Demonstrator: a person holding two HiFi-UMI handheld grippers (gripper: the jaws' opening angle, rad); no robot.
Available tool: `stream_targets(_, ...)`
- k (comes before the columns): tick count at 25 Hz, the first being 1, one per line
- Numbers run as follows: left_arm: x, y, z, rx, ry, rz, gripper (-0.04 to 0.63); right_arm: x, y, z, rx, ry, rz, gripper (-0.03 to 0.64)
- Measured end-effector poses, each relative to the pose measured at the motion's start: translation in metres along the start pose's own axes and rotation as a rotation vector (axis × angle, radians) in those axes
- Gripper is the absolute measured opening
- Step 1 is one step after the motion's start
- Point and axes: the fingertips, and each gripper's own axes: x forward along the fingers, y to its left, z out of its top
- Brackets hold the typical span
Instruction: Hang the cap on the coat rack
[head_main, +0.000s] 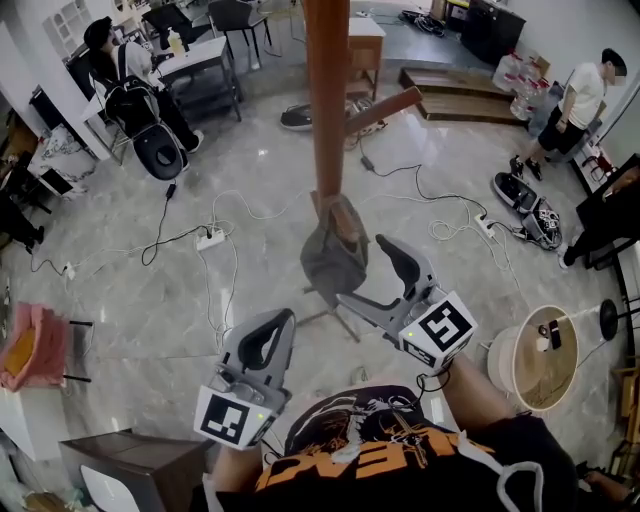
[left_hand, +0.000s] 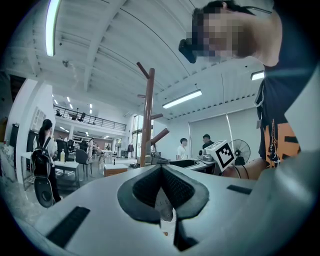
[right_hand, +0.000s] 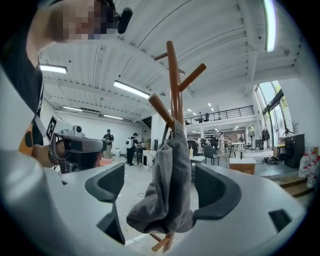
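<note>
A grey cap (head_main: 335, 255) hangs limp from a slanted peg of the brown wooden coat rack (head_main: 326, 100). In the right gripper view the cap (right_hand: 170, 165) dangles between the pads of my right gripper (right_hand: 161, 188). The jaws stand wide apart, and neither pad presses on the cloth. From the head view, that right gripper (head_main: 365, 272) sits just right of the cap. My left gripper (head_main: 282, 318) is lower and to the left, away from the rack, shut with nothing held. In the left gripper view its pads (left_hand: 161, 186) meet, with the coat rack (left_hand: 147, 120) beyond them.
Power strips and cables (head_main: 210, 238) trail over the marble floor around the rack's base. A round wooden table (head_main: 530, 360) stands at the right and a brown box (head_main: 140, 465) at the lower left. People (head_main: 585, 95) stand and sit further off by desks (head_main: 200, 60).
</note>
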Motion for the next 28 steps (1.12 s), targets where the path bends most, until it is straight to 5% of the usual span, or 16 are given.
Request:
stream_targets(7, -0.002, -0.012, 0.000, -0.002, -0.004, -0.015, 0.023, -0.022, 0.014, 0.015, -0.001, -0.022, 0.003, 0.408)
stream_targets(19, -0.023, -0.019, 0.003, -0.012, -0.018, -0.019, 0.023, -0.054, 0.038, 0.029, 0.042, -0.071, -0.055, 0.205)
stream_targets(23, -0.028, -0.022, 0.002, -0.006, -0.015, -0.021, 0.023, -0.079, 0.037, 0.047, 0.037, -0.142, -0.143, 0.061)
stream_targets(28, -0.030, -0.030, 0.005, -0.022, -0.020, -0.022, 0.023, -0.085, 0.043, 0.041, 0.031, -0.105, -0.133, 0.035)
